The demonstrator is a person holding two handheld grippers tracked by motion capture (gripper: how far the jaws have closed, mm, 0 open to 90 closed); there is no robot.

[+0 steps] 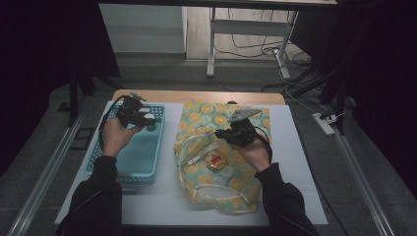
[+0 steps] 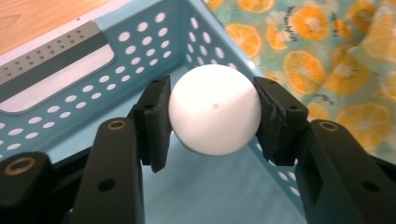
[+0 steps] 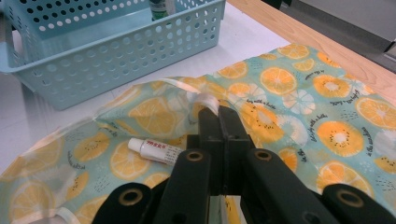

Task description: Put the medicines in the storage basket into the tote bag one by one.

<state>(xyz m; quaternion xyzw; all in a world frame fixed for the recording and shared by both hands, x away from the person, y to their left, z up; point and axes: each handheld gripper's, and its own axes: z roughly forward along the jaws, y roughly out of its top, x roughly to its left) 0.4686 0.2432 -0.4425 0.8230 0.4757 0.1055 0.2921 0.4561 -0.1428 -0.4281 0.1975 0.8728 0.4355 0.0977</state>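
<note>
My left gripper (image 2: 212,122) is shut on a white ball (image 2: 210,93), one black pad pressed to each side of it. It holds the ball over a corner of the light blue perforated basket (image 2: 140,60). In the high view the left gripper (image 1: 147,124) is above the basket's (image 1: 125,169) far right part. My right gripper (image 3: 219,114) is shut, its tips pinching the white hem of the orange-slice print cloth bag (image 3: 299,88). From above, the right gripper (image 1: 227,133) sits over the middle of the bag (image 1: 231,189).
A small white tube (image 3: 156,150) lies on the bag just left of the right jaws, also the tube (image 1: 200,155) from above. A small round yellow and red item (image 1: 215,162) lies beside it. A white mat (image 1: 295,162) covers the wooden table (image 1: 196,96).
</note>
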